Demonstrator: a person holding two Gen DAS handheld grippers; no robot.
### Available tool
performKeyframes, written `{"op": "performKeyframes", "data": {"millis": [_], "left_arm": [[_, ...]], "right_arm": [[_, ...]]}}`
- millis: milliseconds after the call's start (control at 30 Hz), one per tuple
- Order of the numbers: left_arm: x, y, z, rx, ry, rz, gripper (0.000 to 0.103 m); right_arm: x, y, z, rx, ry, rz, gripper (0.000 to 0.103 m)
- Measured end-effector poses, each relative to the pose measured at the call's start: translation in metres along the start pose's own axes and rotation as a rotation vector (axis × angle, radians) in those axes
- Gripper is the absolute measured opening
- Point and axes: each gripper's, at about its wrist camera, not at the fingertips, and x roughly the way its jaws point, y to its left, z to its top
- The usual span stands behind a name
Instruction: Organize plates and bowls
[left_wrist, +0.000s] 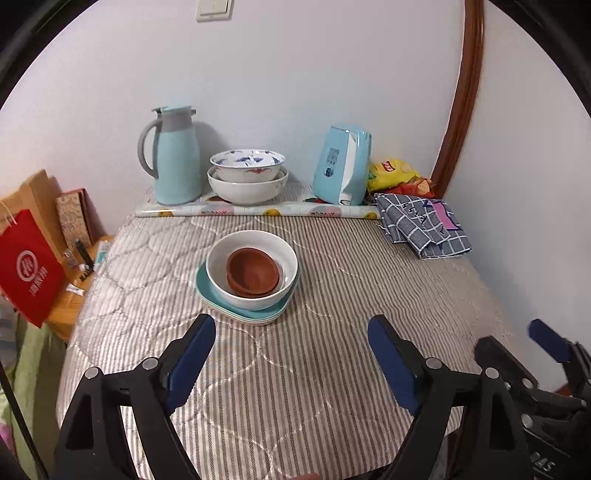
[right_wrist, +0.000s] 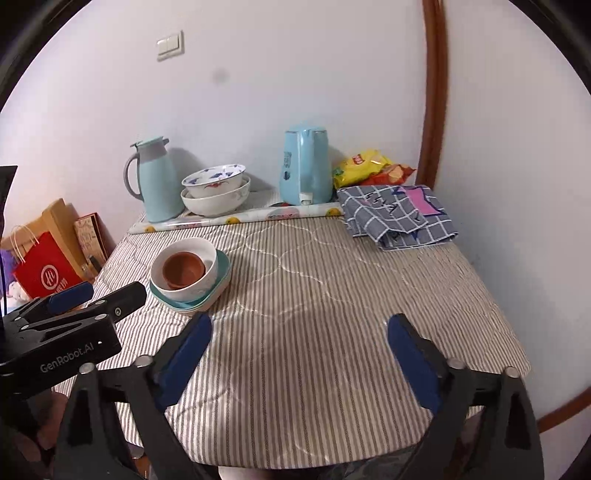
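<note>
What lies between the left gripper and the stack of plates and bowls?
Only bare striped tablecloth lies between the open left gripper and the stack of plates and bowls; the left wrist view shows it.

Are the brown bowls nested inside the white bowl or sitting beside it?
Inside: the brown bowls sit stacked within the white bowl, which rests on the teal plates.

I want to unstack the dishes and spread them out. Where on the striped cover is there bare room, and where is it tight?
Bare: the broad striped cover right of the white bowl on teal plates, up to the folded checked cloth, and the near strip before both open claws. Crowded: the back row, with the pale-blue jug, nested patterned bowls, blue kettle and snack bags.
</note>
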Motion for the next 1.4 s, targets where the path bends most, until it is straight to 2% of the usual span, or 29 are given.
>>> {"op": "performKeyframes", "data": {"millis": [333,633,1400], "left_arm": [[-0.012,-0.021,-0.008,0.033,-0.009,-0.011,0.085],[-0.014,-0.024,-0.009,0.037,-0.004,-0.016,0.085],[-0.015,-0.03,-0.013,0.045,-0.001,-0.02,0.085]], "right_arm": [[-0.016,-0.021,-0.008,0.04,-0.007,-0.027,0.097],[-0.022,-0.035,-0.011,0.069,-0.018,-0.044,0.097],[-0.021,-0.034,-0.015,0.075,-0.005,-0.051,0.097]]}}
